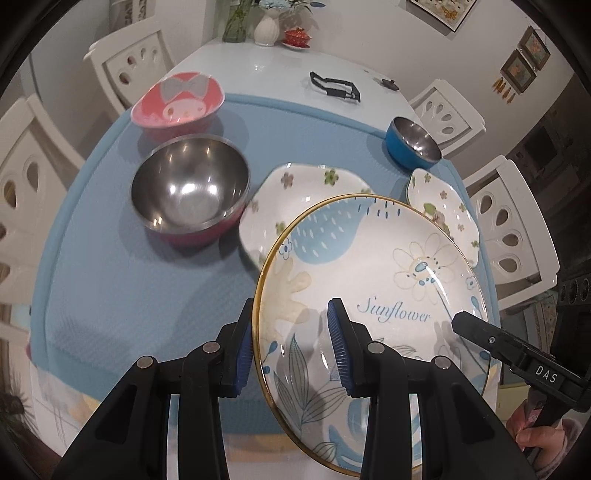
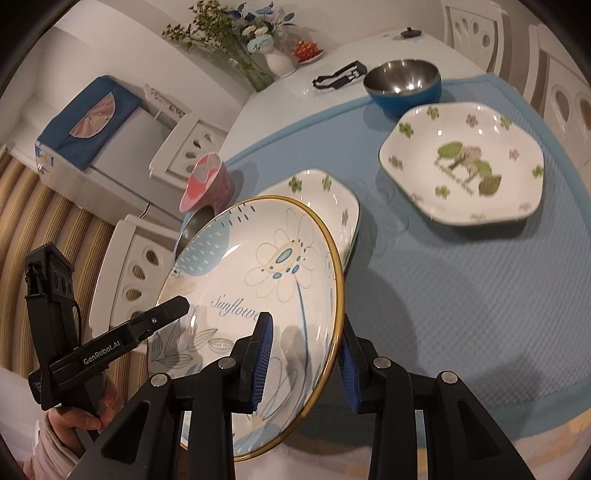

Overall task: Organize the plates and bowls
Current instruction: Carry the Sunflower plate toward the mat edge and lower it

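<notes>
Both grippers pinch one round "Sunflower" plate (image 1: 369, 295) by opposite rims: the left gripper (image 1: 293, 347) has its blue pads either side of the plate's gold-edged left rim, and the right gripper (image 2: 306, 360) clamps the right rim the same way. The plate is held tilted above the blue mat (image 1: 122, 295) that covers the worktop (image 1: 258, 62).

Under its far edge lies a hexagonal floral plate (image 1: 280, 206), largely covered by the Sunflower plate. A second floral plate (image 2: 461, 166) sits apart to the right on the mat, fully visible from the right wrist but half hidden behind the held plate from the left. A large steel bowl (image 1: 188, 188) stands just left of the covered floral plate; behind it is a pink cartoon bowl (image 1: 177, 105). A blue bowl with steel lining (image 1: 412, 146) stands at the mat's far right edge. Beyond the mat on the white worktop are a black strap-like item (image 1: 334, 86), a white vase (image 1: 266, 29) and a small red lidded dish (image 1: 297, 37). White chairs (image 1: 129, 66) ring the worktop.

From the right wrist the steel bowl is almost entirely hidden behind the held plate. A hand (image 2: 70, 417) grips the left tool's handle at the frame's lower left.
</notes>
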Action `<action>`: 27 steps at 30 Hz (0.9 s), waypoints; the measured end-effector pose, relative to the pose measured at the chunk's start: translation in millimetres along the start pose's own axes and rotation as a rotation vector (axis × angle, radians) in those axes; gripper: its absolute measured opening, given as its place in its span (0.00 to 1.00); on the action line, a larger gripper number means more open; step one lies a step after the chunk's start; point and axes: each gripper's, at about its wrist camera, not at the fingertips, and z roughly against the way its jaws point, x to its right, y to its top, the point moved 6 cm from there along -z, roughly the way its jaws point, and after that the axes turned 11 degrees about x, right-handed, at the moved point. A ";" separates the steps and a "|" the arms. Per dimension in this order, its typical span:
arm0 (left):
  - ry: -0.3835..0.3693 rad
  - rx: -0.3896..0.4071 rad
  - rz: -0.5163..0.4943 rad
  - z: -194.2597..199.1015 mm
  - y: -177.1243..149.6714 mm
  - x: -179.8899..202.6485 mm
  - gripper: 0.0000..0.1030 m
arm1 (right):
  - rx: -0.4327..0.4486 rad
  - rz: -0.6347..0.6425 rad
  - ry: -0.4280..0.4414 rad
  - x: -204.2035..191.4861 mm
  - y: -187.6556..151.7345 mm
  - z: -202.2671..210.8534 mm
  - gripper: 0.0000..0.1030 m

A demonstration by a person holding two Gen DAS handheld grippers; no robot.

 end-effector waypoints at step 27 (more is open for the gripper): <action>-0.024 -0.171 0.010 -21.9 -104.1 -14.3 0.33 | -0.149 -0.049 -0.041 29.6 -92.2 -9.2 0.33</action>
